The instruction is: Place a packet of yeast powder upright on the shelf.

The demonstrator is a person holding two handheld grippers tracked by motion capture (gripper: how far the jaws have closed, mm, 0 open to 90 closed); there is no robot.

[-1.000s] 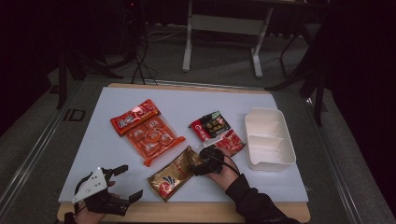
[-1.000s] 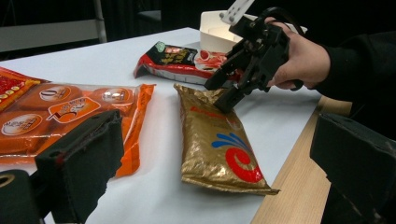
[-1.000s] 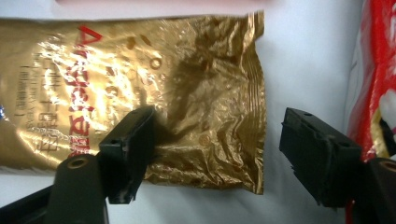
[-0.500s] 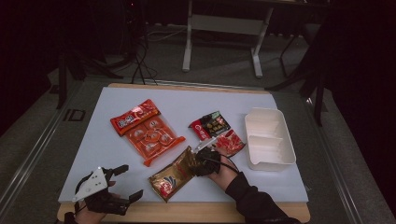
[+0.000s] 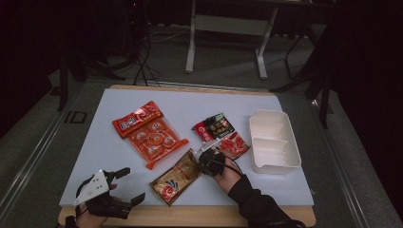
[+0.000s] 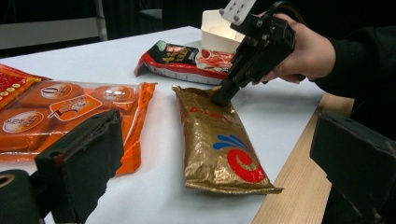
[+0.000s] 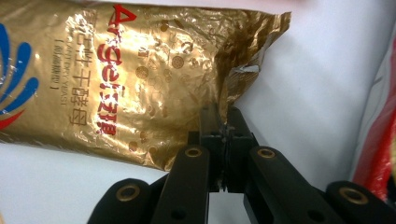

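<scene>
A gold foil packet (image 5: 177, 178) with a red and blue swirl lies flat near the table's front edge, also seen as the gold packet (image 6: 219, 140) in the left gripper view. My right gripper (image 5: 199, 164) tips down onto the packet's far end. Its jaws have just been closing and now pinch the crinkled corner of the gold packet (image 7: 116, 70) between the fingertips (image 7: 238, 122). My left gripper (image 5: 133, 185) rests at the front left corner, open, with nothing between its black pads (image 6: 84, 154).
An orange snack bag (image 5: 154, 140) and a red packet (image 5: 138, 118) lie left of centre. A red and black packet (image 5: 221, 133) sits just beyond the right hand. A white two-part tray (image 5: 285, 164) stands at the right. The wooden table edge (image 6: 299, 186) is close.
The right gripper's jaws have closed onto the far end of the gold packet. The left gripper has stayed where it was.
</scene>
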